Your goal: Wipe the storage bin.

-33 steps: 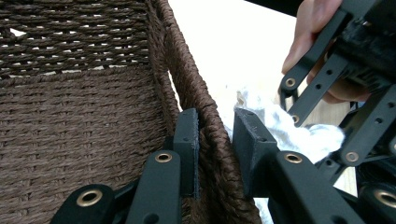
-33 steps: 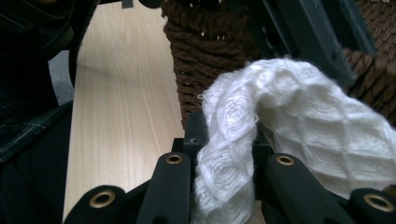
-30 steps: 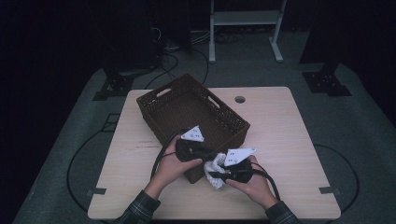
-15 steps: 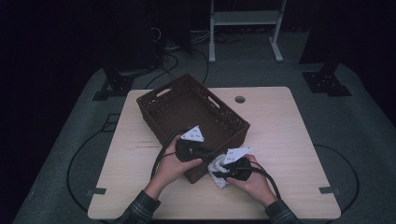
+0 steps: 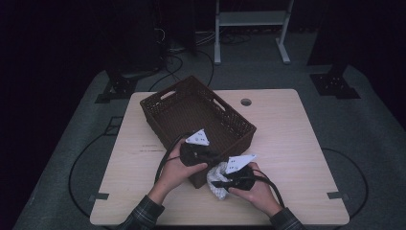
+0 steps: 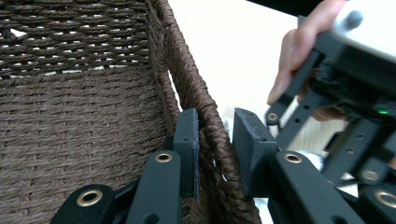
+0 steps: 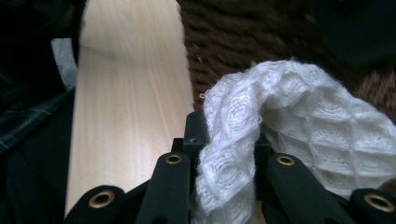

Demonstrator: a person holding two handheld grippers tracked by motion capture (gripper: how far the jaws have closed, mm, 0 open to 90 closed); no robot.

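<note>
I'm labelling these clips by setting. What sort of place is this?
Probably a recording studio or lab: one light wooden table on grey floor matting, dark surroundings, black cables and a white metal stand behind.

1. The place looks like a lab or recording studio rather than a home.
2. A plain light wooden table [image 5: 287,139] with a round cable hole [image 5: 246,102] stands alone on grey carpet [image 5: 368,124].
3. Black curved lines and tape marks [image 5: 98,197] are laid on the carpet around the table.
4. The surroundings are dark, with loose cables [image 5: 179,57] on the floor, black stand bases [image 5: 335,84] and a white metal frame [image 5: 251,28] behind.
</note>
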